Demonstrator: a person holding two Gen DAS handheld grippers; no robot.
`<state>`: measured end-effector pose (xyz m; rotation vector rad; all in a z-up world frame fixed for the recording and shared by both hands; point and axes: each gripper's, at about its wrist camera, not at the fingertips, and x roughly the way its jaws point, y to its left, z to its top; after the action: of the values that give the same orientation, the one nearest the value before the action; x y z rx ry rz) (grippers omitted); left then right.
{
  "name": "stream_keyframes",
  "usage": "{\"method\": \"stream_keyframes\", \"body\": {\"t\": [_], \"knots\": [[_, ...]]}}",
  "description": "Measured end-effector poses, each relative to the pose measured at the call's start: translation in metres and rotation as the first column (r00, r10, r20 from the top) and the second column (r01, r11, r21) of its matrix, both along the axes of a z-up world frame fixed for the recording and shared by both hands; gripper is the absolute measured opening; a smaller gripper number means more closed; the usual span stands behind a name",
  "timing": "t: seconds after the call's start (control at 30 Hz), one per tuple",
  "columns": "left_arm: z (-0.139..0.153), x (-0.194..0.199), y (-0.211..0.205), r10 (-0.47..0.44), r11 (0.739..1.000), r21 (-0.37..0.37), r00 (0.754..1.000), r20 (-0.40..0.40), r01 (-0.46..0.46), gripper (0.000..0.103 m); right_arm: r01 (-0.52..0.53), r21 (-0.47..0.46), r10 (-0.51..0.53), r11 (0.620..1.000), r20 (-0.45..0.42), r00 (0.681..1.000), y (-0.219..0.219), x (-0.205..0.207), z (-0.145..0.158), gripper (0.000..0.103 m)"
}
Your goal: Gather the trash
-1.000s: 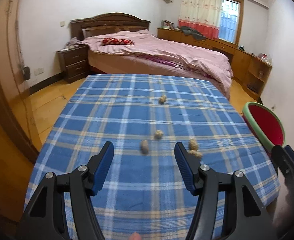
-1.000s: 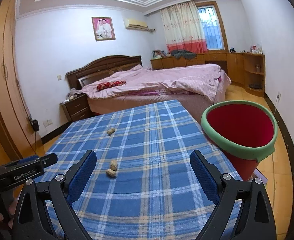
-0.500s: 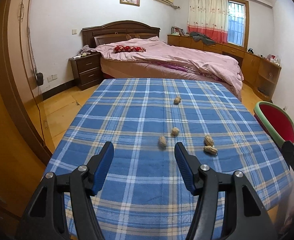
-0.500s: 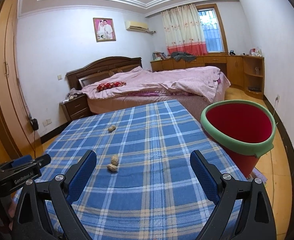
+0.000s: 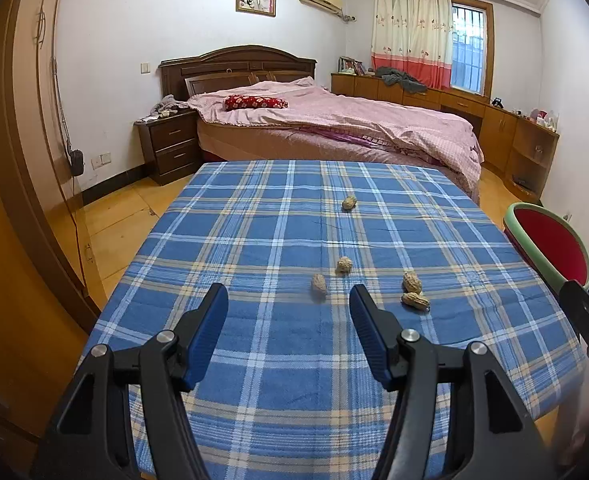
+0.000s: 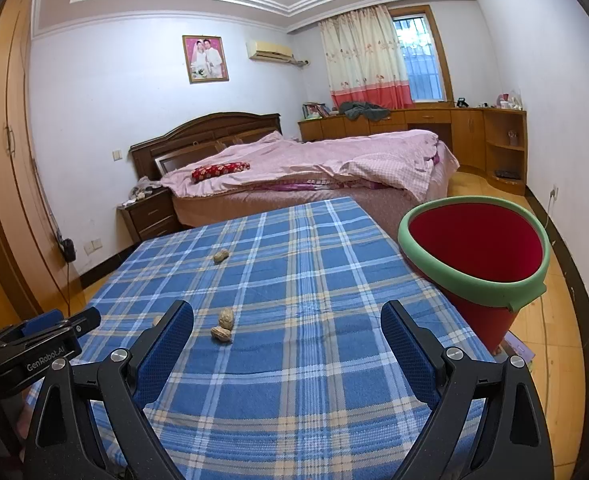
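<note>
Left gripper (image 5: 288, 312) and right gripper (image 6: 287, 330), both spread and empty, hover over the plaid table (image 5: 254, 240) where five peanut shells (image 5: 318, 283) lie scattered (red bin (image 6: 478, 248) stands just beside the edge, likely for easy dropping).

Woven plaid tablecloth (image 5: 254, 248), rough-shelled peanuts (image 5: 410, 282), matt (seemingly plastic) red bucket (image 6: 490, 308), glossy wooden floor (image 5: 122, 220).

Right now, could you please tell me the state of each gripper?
Left gripper: open, holding nothing, above the plaid tablecloth near the peanuts.
Right gripper: open, holding nothing.
</note>
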<state>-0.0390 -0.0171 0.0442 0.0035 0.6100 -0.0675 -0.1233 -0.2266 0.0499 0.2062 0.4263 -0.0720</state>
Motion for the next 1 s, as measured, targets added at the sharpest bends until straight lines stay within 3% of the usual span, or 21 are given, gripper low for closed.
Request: {"method": "stream_keyframes", "body": {"t": [1.0], "knots": [[0.0028, -0.0002, -0.0003, -0.007, 1.000, -0.005, 1.000, 0.010, 0.007, 0.063, 0.005, 0.010, -0.004, 1.000, -0.014, 1.000, -0.0024, -0.0021, -0.0037, 0.095]]}}
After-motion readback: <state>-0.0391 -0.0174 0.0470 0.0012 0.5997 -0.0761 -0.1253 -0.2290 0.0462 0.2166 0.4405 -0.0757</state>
